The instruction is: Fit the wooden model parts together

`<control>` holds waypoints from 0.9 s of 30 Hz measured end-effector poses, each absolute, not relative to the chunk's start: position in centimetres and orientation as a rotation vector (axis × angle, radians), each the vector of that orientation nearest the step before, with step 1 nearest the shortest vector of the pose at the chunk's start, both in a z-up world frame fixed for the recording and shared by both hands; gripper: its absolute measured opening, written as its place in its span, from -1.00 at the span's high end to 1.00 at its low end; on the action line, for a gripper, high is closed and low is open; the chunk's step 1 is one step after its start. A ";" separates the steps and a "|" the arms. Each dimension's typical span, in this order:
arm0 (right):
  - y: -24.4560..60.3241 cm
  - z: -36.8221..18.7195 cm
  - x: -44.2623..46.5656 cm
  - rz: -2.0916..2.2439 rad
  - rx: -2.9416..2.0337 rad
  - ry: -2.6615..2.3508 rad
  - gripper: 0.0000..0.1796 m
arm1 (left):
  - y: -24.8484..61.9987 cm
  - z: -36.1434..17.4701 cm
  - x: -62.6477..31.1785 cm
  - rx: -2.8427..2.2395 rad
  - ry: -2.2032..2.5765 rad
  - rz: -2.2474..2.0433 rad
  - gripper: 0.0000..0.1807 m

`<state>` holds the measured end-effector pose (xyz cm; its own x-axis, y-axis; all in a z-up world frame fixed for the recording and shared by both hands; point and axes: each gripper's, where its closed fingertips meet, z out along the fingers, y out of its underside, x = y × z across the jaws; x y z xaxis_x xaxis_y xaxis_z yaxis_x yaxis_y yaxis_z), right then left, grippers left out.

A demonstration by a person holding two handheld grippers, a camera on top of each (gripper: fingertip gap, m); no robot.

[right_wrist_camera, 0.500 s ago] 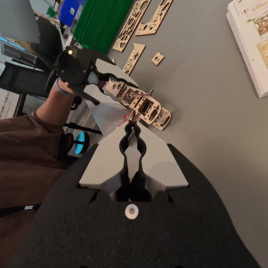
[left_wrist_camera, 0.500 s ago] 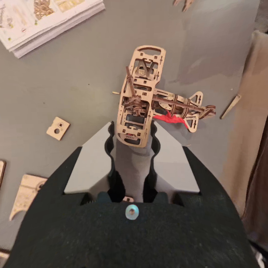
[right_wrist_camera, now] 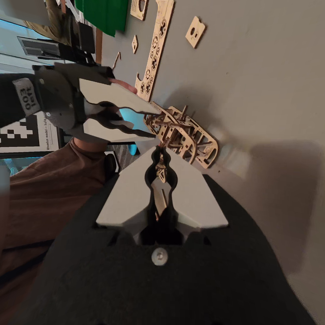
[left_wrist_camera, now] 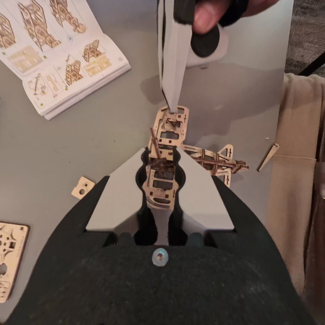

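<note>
A wooden biplane model (left_wrist_camera: pixel 220 158) lies on the grey table (left_wrist_camera: pixel 88 140). My left gripper (left_wrist_camera: pixel 161 149) is shut on the sides of its near wing (left_wrist_camera: pixel 161 191), which lies between the fingers. The right wrist view shows this gripper (right_wrist_camera: pixel 157 124) from the side at the wing end of the model (right_wrist_camera: pixel 202 140). My right gripper (right_wrist_camera: pixel 160 148) is shut on a small wooden part (right_wrist_camera: pixel 162 173), with its tips against the model. In the left wrist view it (left_wrist_camera: pixel 171 109) comes down from above onto the far wing end.
An open instruction booklet (left_wrist_camera: pixel 61 52) lies at the far left. A small square wooden piece (left_wrist_camera: pixel 82 188) and a cut-out sheet (left_wrist_camera: pixel 10 255) lie left, a wooden sliver (left_wrist_camera: pixel 267 156) right by a beige cloth (left_wrist_camera: pixel 299 158). A long punched sheet (right_wrist_camera: pixel 154 58) lies beyond. Spacing between my two grippers at the tips: around 4 cm.
My left gripper moved forward and shut on the wing it only faced before. My right gripper moved onto the wing's far end and now shows in the left wrist view.
</note>
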<state>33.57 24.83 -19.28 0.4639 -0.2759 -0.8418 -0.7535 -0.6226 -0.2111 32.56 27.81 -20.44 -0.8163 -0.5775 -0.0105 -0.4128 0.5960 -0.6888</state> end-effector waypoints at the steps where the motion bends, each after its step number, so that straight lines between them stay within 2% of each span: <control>1: 24.7 -19.4 33.6 1.079 -2.146 0.857 0.98 | 27.7 -20.4 32.9 -0.811 2.594 -1.026 0.73; 3: 24.4 -19.2 33.8 1.063 -2.142 0.869 0.98 | 27.2 -20.6 33.1 -0.796 2.637 -1.011 0.75; 6: 24.2 -19.3 33.9 1.040 -2.139 0.888 0.98 | 27.3 -21.5 33.0 -0.746 2.711 -0.902 0.99; 13: 24.8 -19.5 33.7 1.015 -2.065 0.956 0.98 | 27.2 -20.8 32.3 -0.643 2.677 -0.905 1.00; 27: 26.8 -19.9 32.4 1.124 -2.035 0.952 0.98 | 28.0 -19.8 31.9 -0.775 2.543 -1.273 1.00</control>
<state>32.36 26.78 -19.91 0.3783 -0.2914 -0.8786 -0.8186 -0.5485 -0.1705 31.92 28.00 -19.76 -0.8444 -0.5325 0.0586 -0.3661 0.4937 -0.7888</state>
